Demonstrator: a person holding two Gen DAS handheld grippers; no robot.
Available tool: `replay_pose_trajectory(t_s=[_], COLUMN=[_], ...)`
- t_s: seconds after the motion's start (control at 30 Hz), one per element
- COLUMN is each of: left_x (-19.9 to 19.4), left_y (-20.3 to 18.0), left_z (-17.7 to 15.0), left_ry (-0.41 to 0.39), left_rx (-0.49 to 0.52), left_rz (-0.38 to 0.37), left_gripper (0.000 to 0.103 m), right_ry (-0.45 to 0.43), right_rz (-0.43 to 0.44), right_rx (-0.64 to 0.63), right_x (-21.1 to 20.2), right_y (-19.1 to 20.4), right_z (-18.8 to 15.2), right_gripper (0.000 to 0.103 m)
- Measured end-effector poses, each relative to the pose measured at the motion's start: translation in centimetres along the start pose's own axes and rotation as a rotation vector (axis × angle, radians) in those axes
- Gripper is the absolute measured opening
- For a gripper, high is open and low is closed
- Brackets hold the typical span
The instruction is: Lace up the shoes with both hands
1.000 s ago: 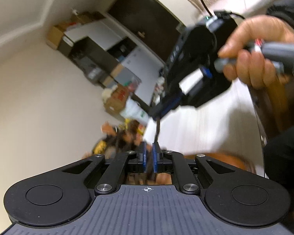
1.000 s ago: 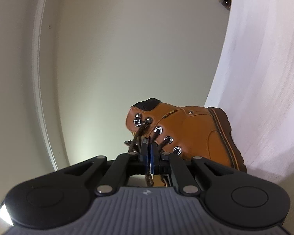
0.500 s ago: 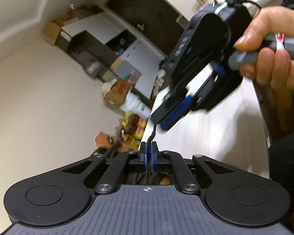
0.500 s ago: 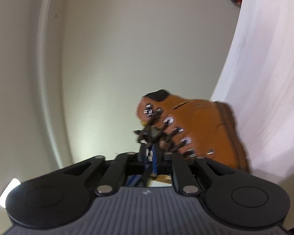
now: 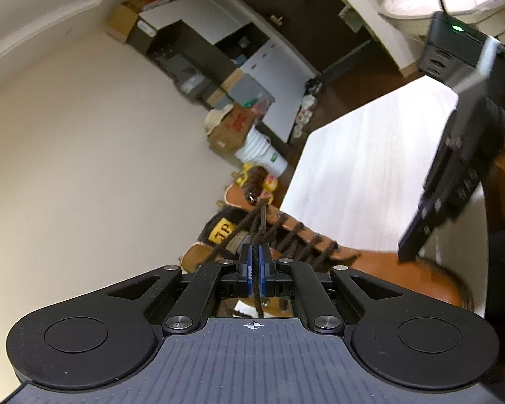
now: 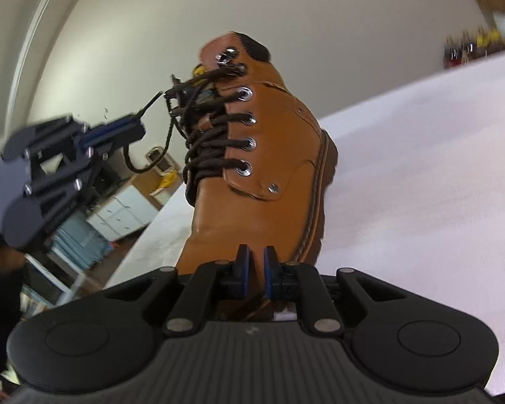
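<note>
Jaws of the left gripper [image 5: 256,262] are clamped on the dark lace [image 5: 260,225], just short of the boot's [image 6: 262,155] top eyelets. Jaws of the right gripper [image 6: 256,266] are closing with nothing between them, at the boot's toe; a second ago they pinched the lace. The boot stands on the white worktop [image 6: 421,185]. Its heel is hidden.
</note>
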State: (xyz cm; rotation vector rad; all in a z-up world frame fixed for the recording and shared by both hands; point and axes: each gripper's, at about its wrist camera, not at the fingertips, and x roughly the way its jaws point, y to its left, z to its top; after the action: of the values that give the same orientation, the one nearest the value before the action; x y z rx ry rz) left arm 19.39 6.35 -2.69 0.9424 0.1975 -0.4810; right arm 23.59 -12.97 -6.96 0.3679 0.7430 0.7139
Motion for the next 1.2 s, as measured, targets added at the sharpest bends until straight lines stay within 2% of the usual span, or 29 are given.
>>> replay_pose_trajectory(t_s=[0.17, 0.2, 0.23, 0.37, 0.4, 0.47, 0.53, 0.8, 0.83, 0.87, 0.9, 0.93, 1.03, 1.2], left_x=[0.6, 0.7, 0.8, 0.6, 0.5, 0.3, 0.2, 0.1, 0.2, 0.3, 0.4, 0.6, 1.3, 2.9], left_y=[0.0, 0.0, 0.1, 0.9, 1.3, 1.8, 2.0, 1.7, 1.7, 1.8, 1.8, 1.7, 1.5, 0.4], left_z=[0.4, 0.3, 0.2, -0.3, -0.4, -0.7, -0.8, -0.8, -0.7, -0.6, -0.5, -0.4, 0.0, 1.2], left_ry=[0.032, 0.040, 0.048, 0.068, 0.068, 0.066, 0.064, 0.055, 0.054, 0.054, 0.053, 0.053, 0.059, 0.105], left_rx=[-0.003, 0.000, 0.004, -0.036, -0.059, -0.089, -0.099, -0.070, -0.066, -0.061, -0.056, -0.049, -0.026, 0.055], left_rz=[0.028, 0.043, 0.058, 0.100, 0.105, 0.109, 0.107, 0.084, 0.082, 0.080, 0.078, 0.076, 0.072, 0.061], left_gripper=[0.004, 0.004, 0.004, 0.004, 0.004, 0.004, 0.004, 0.005, 0.005, 0.005, 0.005, 0.005, 0.005, 0.005], right_ry=[0.019, 0.025, 0.016, -0.246, -0.271, -0.372, -0.432, -0.409, -0.407, -0.406, -0.412, -0.442, -0.480, -0.446], right_rz=[0.041, 0.052, 0.050, -0.134, -0.161, -0.284, -0.408, -0.469, -0.472, -0.475, -0.484, -0.513, -0.528, -0.485], right_rx=[-0.037, -0.054, -0.075, -0.207, -0.229, -0.341, -0.448, -0.501, -0.504, -0.507, -0.510, -0.508, -0.457, -0.354], right_x=[2.4, 2.9, 3.2, 0.7, 0.5, 0.3, 1.2, 4.1, 4.1, 4.0, 3.8, 2.9, 0.8, 0.0], right_y=[2.0, 2.5, 3.1, 5.2, 5.5, 7.1, 8.7, 9.9, 10.1, 10.2, 10.3, 10.4, 9.1, 6.9], right_z=[-0.3, -0.2, 0.0, 2.4, 2.6, 3.6, 4.8, 6.2, 6.2, 6.2, 6.1, 5.8, 5.0, 5.5], right_gripper=[0.017, 0.017, 0.012, 0.014, 0.015, 0.024, 0.024, 0.025, 0.026, 0.033, 0.036, 0.033, 0.032, 0.032])
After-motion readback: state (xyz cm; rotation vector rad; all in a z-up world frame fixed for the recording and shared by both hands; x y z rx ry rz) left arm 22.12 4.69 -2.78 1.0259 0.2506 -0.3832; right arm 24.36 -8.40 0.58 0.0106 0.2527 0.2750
